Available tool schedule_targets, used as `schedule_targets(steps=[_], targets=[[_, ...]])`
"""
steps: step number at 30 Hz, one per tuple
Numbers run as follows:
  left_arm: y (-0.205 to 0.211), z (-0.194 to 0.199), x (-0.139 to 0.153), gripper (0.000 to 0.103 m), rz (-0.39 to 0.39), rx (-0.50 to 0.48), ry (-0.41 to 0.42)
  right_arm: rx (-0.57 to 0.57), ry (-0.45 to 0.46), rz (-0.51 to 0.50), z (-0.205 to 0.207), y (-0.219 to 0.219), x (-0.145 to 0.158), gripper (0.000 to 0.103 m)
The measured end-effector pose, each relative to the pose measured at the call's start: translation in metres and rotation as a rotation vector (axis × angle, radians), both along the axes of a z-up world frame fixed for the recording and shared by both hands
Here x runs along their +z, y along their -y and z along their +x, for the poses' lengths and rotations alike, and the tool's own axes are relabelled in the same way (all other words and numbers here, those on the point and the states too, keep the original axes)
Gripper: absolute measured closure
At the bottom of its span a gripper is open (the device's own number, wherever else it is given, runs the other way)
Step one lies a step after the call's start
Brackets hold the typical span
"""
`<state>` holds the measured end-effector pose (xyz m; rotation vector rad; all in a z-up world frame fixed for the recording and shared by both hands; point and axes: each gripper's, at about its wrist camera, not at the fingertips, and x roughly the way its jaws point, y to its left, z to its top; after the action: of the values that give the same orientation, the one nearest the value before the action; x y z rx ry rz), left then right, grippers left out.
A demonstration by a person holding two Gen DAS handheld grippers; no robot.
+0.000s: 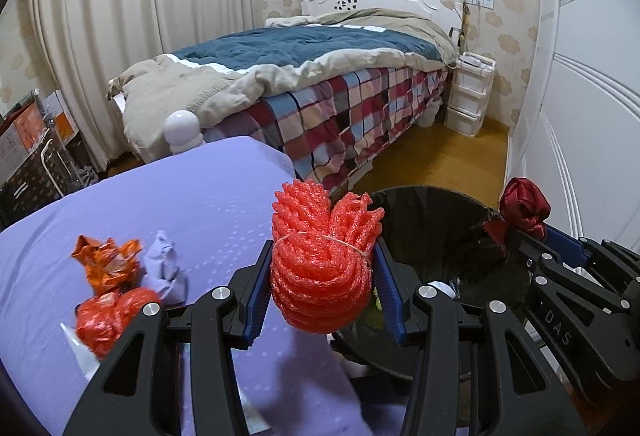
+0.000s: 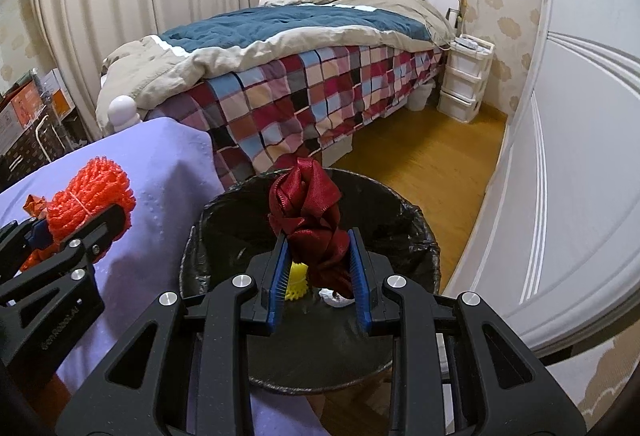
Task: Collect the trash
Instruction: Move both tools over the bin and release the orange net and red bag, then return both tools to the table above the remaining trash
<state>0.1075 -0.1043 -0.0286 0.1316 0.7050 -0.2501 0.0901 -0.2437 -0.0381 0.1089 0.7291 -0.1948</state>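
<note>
My left gripper [image 1: 322, 268] is shut on a red foam net bundle [image 1: 320, 260] and holds it over the right edge of the purple table [image 1: 192, 204], beside the bin. The bundle also shows in the right wrist view [image 2: 90, 200]. My right gripper [image 2: 318, 256] is shut on a dark red ribbon wad [image 2: 308, 212] and holds it above the open black-lined trash bin [image 2: 416, 232]. A yellow foam piece [image 2: 298, 280] and a white scrap [image 2: 334, 298] lie inside the bin. On the table lie an orange wrapper [image 1: 106, 264], a red bag [image 1: 108, 320] and a purple scrap [image 1: 164, 268].
A bed [image 2: 304, 76] with a checked sheet stands behind the table and bin. A white drawer unit [image 2: 464, 76] stands by the bed's head. A white wardrobe [image 2: 580, 140] runs along the right. Boxes [image 1: 32, 140] are stacked at the left by the curtain.
</note>
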Motion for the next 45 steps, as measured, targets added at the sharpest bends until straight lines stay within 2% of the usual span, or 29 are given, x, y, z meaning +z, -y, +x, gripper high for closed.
schedule_targets(steps=[16,19,23,24,25,29,45], targets=[[0.025,0.018,-0.011,0.053,0.041,-0.018,-0.020,-0.016,-0.030,0.027,0.015,0.020,-0.015,0.075],[0.026,0.018,-0.012,0.046,0.046,-0.015,-0.021,-0.020,-0.037,0.030,0.017,0.021,-0.018,0.075],[0.025,0.018,-0.012,0.031,0.048,-0.010,-0.008,-0.023,-0.038,0.042,0.018,0.023,-0.020,0.072],[0.024,0.017,-0.012,0.030,0.047,-0.007,-0.002,-0.025,-0.037,0.043,0.018,0.024,-0.019,0.065],[0.024,0.017,-0.011,0.030,0.047,-0.004,0.002,-0.029,-0.033,0.041,0.017,0.024,-0.019,0.063],[0.021,0.016,-0.010,0.026,0.051,0.006,0.003,-0.044,-0.027,0.039,0.014,0.026,-0.019,0.062],[-0.018,-0.010,0.002,0.025,0.045,0.076,-0.008,-0.018,-0.021,0.027,-0.008,0.001,-0.007,0.053]])
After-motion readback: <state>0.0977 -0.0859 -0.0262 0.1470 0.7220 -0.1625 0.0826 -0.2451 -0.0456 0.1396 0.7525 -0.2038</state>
